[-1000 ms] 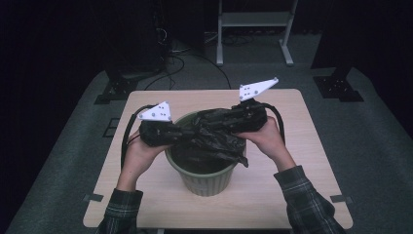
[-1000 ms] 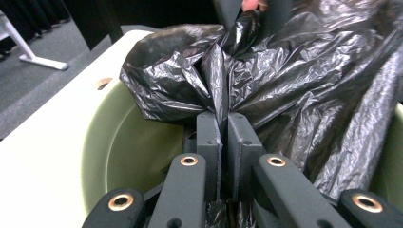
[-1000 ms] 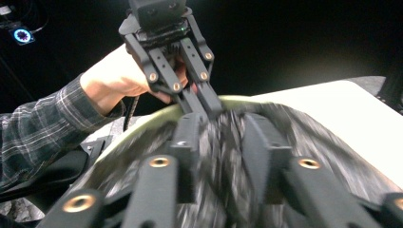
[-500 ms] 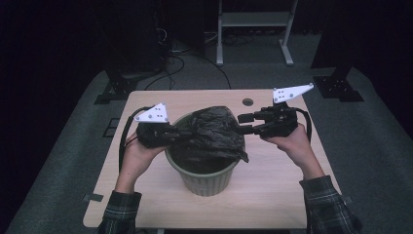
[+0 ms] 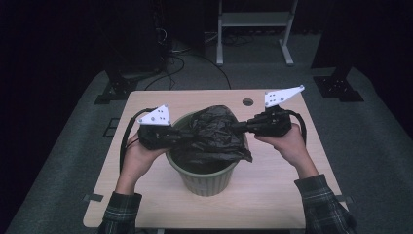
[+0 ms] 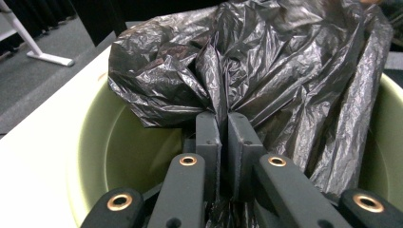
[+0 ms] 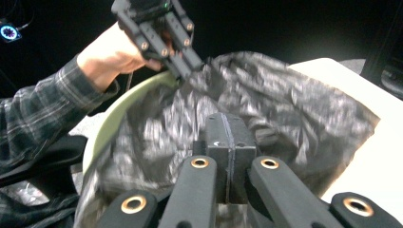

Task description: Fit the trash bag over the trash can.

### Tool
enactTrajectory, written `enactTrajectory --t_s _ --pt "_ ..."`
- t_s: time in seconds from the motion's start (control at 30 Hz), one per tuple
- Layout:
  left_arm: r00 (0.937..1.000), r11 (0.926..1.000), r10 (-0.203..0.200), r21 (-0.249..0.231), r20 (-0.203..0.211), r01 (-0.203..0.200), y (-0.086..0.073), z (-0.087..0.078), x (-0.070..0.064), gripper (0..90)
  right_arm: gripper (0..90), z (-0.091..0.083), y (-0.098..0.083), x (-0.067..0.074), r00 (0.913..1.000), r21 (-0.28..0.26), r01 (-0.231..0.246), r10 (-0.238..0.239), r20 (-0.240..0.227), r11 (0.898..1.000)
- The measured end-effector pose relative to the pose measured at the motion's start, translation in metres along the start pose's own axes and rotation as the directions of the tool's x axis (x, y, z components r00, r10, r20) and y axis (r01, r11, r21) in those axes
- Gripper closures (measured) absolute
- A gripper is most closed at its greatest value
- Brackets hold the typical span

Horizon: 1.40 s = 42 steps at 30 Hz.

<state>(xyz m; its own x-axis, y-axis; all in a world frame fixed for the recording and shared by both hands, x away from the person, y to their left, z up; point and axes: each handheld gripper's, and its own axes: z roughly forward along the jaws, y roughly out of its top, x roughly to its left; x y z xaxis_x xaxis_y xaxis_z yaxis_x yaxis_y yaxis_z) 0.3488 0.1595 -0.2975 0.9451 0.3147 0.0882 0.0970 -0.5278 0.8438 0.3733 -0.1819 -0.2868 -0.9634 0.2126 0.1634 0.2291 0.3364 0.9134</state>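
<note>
black plastic bag (image 5: 214,134) stretched over a green bin (image 5: 207,178) that stands upright near the middle of the tabletop (image 5: 272,195), a little toward its near edge. the bag's long axis runs side to side across the bin's mouth, from one gripper to the other, its crumpled bulk humped above the rim and one flap hanging down over the bin's right side. left gripper (image 6: 219,124), at the bin's left rim, has its jaws pressed together on a pleat of the bag, as the left gripper view shows. right gripper (image 7: 227,130), at the bag's right end, has just been closing; its jaws now meet flat, and whether film is caught between them cannot be told from the blurred right gripper view. a person's hands hold both tools, plaid sleeves (image 5: 321,204) entering over the near edge.
</note>
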Motion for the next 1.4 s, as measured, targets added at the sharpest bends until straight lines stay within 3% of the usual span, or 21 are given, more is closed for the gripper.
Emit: enactTrajectory --t_s 0.23,0.43,0.57,0.87,0.9,0.97,1.0,1.13,1.17,1.2,1.27,1.37,1.4 --pt "0.9994 0.9995 0.023 0.021 0.025 -0.024 0.002 0.009 -0.004 84.0 90.0 0.016 0.019 -0.001 0.9997 -0.029 0.021 -0.021 -0.01 0.999" --pt "0.9971 0.9967 0.045 0.064 0.06 -0.049 0.003 0.021 -0.009 84.0 90.0 0.05 0.041 0.0 0.9987 -0.043 0.038 -0.039 -0.031 0.998" --pt "0.9945 0.9938 0.065 0.085 0.082 -0.072 0.002 0.028 -0.013 84.0 90.0 0.067 0.053 0.001 0.9987 -0.051 0.046 -0.047 -0.019 0.998" --pt "0.9944 0.9974 0.047 0.051 0.095 -0.052 -0.002 0.032 -0.015 83.1 89.7 0.092 0.064 0.002 0.9986 -0.054 0.045 -0.047 -0.025 0.998" --pt "0.9946 0.9972 0.049 0.051 0.091 -0.054 -0.002 0.031 -0.015 83.1 81.5 0.09 0.064 0.001 0.9988 -0.049 0.045 -0.046 -0.018 0.998" --pt "0.9949 0.9973 0.048 0.051 0.089 -0.053 -0.002 0.031 -0.014 83.1 78.6 0.086 0.063 0.001 0.9991 -0.049 0.039 -0.039 -0.017 0.998" --pt "0.9948 0.9971 0.047 0.056 0.091 -0.052 -0.002 0.031 -0.014 83.1 72.2 0.076 0.062 0.0 0.9994 -0.058 0.035 -0.036 -0.002 0.998" --pt "0.9953 0.9975 0.038 0.056 0.089 -0.044 -0.002 0.031 -0.014 83.3 66.0 0.046 0.054 0.001 0.9989 -0.068 0.032 -0.029 0.036 0.997" --pt "0.9953 0.9975 0.038 0.056 0.089 -0.044 -0.002 0.031 -0.014 83.4 66.0 0.046 0.054 0.001 0.9989 -0.068 0.032 -0.029 0.036 0.997" --pt "0.9955 0.9978 0.031 0.056 0.09 -0.036 -0.002 0.031 -0.014 83.4 64.2 0.029 0.048 0.001 0.9981 -0.07 0.028 -0.024 0.058 0.997" --pt "0.9956 0.9977 0.031 0.057 0.089 -0.036 -0.002 0.031 -0.014 83.4 62.5 0.014 0.04 0.002 0.9971 -0.073 0.023 -0.018 0.074 0.997" --pt "0.9958 0.9979 0.025 0.057 0.087 -0.03 -0.002 0.031 -0.013 83.5 59.6 -0.008 0.025 0.002 0.9963 -0.086 0.003 0.004 0.086 0.996" --pt "0.9958 0.9979 0.025 0.057 0.087 -0.03 -0.002 0.031 -0.013 83.5 59.6 -0.008 0.025 0.002 0.9963 -0.086 0.003 0.004 0.086 0.996"
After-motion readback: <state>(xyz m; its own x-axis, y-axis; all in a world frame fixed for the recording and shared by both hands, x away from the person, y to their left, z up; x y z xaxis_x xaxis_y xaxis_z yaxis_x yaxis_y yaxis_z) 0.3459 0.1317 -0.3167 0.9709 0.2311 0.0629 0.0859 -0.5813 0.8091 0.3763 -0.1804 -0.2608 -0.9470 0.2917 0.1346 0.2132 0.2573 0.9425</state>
